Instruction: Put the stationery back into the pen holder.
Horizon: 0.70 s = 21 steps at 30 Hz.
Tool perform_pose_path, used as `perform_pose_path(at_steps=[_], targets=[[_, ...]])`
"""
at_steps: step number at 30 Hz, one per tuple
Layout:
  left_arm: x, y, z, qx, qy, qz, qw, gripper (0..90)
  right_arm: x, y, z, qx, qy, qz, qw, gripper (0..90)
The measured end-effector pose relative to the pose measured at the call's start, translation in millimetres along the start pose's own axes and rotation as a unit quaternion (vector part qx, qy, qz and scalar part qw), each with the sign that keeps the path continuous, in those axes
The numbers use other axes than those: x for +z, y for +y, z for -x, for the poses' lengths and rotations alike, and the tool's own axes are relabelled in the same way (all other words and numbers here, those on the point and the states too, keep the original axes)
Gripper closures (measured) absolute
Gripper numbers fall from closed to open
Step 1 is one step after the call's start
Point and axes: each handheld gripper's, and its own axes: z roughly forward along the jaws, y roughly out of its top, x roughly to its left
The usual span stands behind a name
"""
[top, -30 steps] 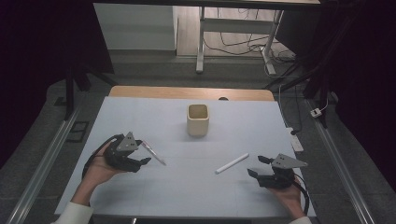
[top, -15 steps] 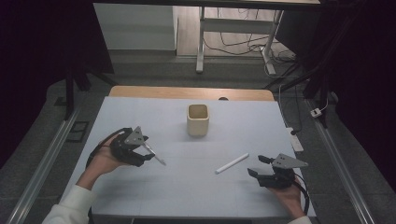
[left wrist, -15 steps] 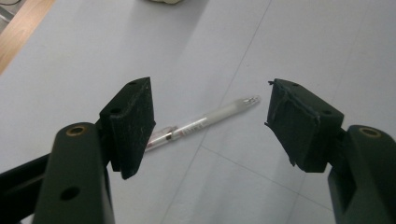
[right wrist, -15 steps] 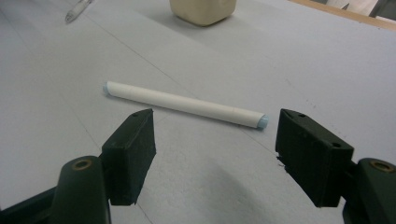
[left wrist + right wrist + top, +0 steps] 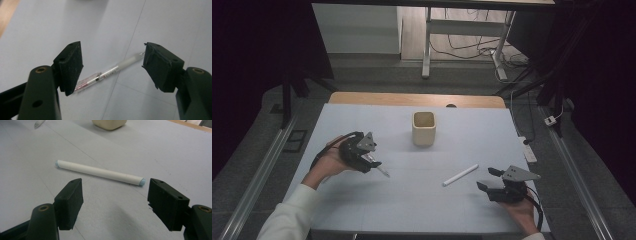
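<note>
Now, a clear pen (image 5: 107, 72) lay flat on the pale sheet (image 5: 412, 200), running from about 7 to 1 o'clock in the left gripper view. It sat between the jaws of the left gripper (image 5: 112, 67), which stood apart and released: its red-inked end passed under the left-hand pad, while its frosted tip reached close to the right-hand pad. Whether either pad touched it could not be told. In the high view that gripper (image 5: 371, 164) sat in the person's left hand (image 5: 329, 161) at about 9 o'clock on the sheet, with the pen (image 5: 381, 170) poking out at its 4 o'clock side.

A white marker (image 5: 100, 172) with pale blue ends lay on the sheet just ahead of the right gripper (image 5: 115, 200), at its 12 o'clock, crosswise to the jaws and not touching them. Those jaws were spread wide, holding nothing. From above, the marker (image 5: 460, 175) lay at 10 o'clock of the right gripper (image 5: 488, 180), near it but apart.

A cream cup (image 5: 424, 128) stood upright toward 12 o'clock of the sheet, well apart from both grippers.
</note>
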Motion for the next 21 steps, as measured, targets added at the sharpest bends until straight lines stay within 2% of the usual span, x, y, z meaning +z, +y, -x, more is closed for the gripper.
perform_pose_path(at_steps=[7,12,19,21], targets=[[13.6,-1.4,-6.1,0.007,-0.022,-0.017,0.9996,31.1,0.8,-0.5,0.6,0.000,-0.003,-0.003,1.0000,27.8],[22.8,0.8,-6.1,0.011,-0.032,-0.041,0.9986,31.1,1.3,-0.7,-0.2,-0.002,-0.002,-0.006,1.0000,27.8],[33.3,3.5,-4.5,0.027,-0.049,-0.052,0.9971,30.9,1.6,-0.9,0.1,-0.002,-0.002,-0.008,1.0000,27.8],[35.4,3.7,-4.5,0.025,-0.057,-0.054,0.9966,31.0,1.9,-1.1,0.1,-0.001,-0.001,-0.007,1.0000,27.8]])
